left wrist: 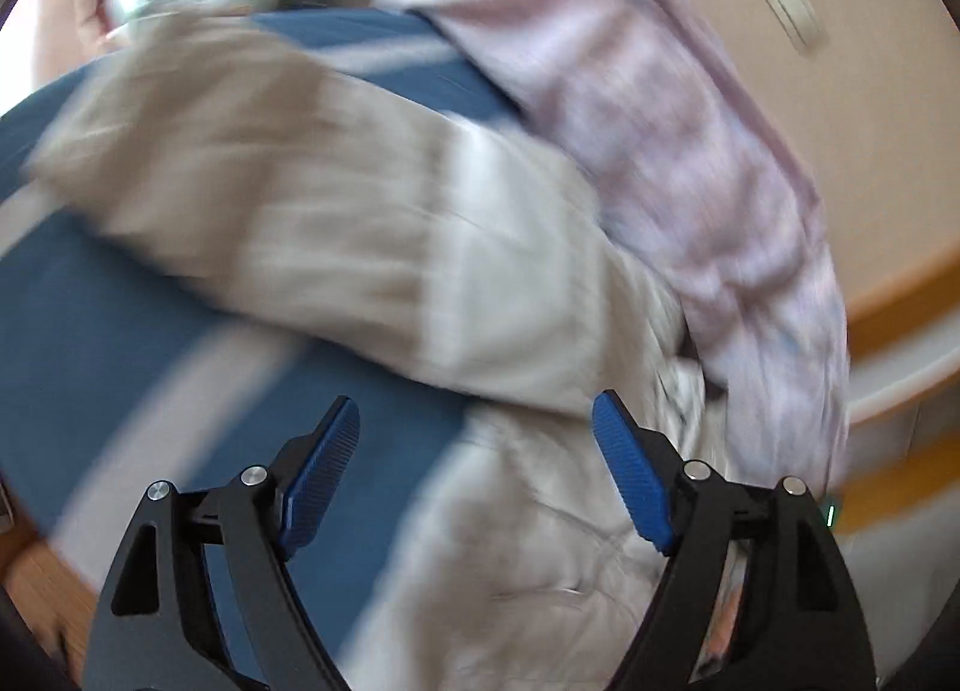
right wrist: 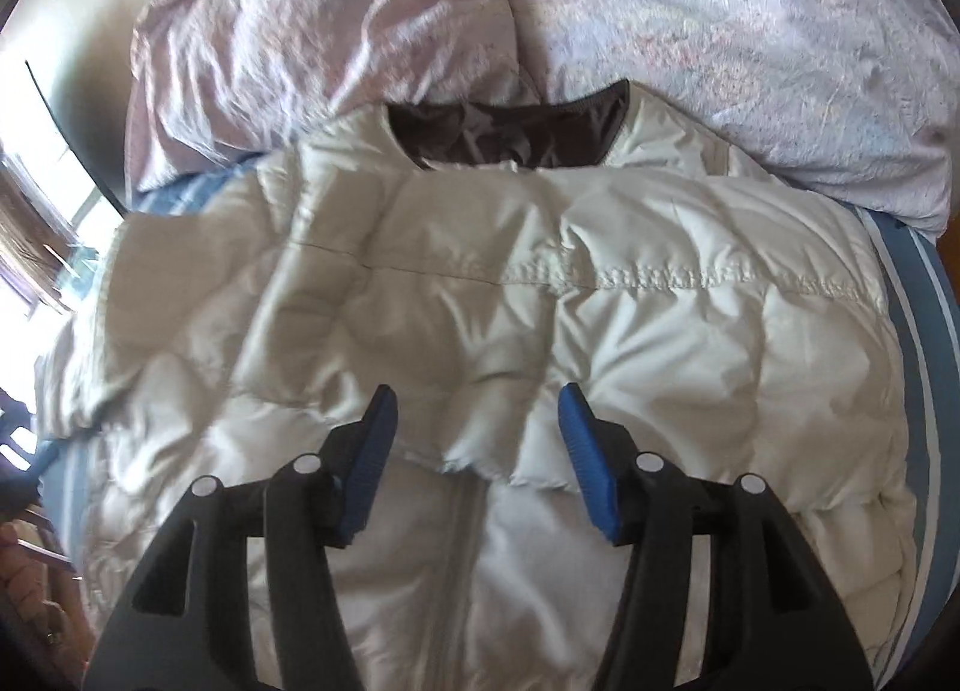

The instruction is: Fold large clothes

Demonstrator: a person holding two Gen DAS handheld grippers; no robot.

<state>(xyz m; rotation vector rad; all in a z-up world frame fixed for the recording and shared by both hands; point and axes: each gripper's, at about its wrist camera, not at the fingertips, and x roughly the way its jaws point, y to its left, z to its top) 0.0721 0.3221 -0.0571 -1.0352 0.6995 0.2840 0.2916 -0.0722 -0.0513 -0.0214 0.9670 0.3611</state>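
Note:
A cream quilted puffer jacket (right wrist: 480, 295) lies spread on a blue bed sheet with pale stripes (right wrist: 918, 343). Its dark-lined collar (right wrist: 510, 136) points to the far side. My right gripper (right wrist: 477, 409) hovers over the jacket's middle, open, with nothing pinched between its blue pads. In the blurred left wrist view the same jacket (left wrist: 336, 211) stretches across the blue sheet (left wrist: 120, 343). My left gripper (left wrist: 477, 421) stands wide open above the jacket's near edge, holding nothing.
A crumpled pale pink duvet (right wrist: 690, 31) is heaped along the far side of the bed, right behind the collar; it also shows as the duvet (left wrist: 690, 139) in the left wrist view. A beige wall (left wrist: 840, 91) and wooden flooring (left wrist: 36, 583) border the bed.

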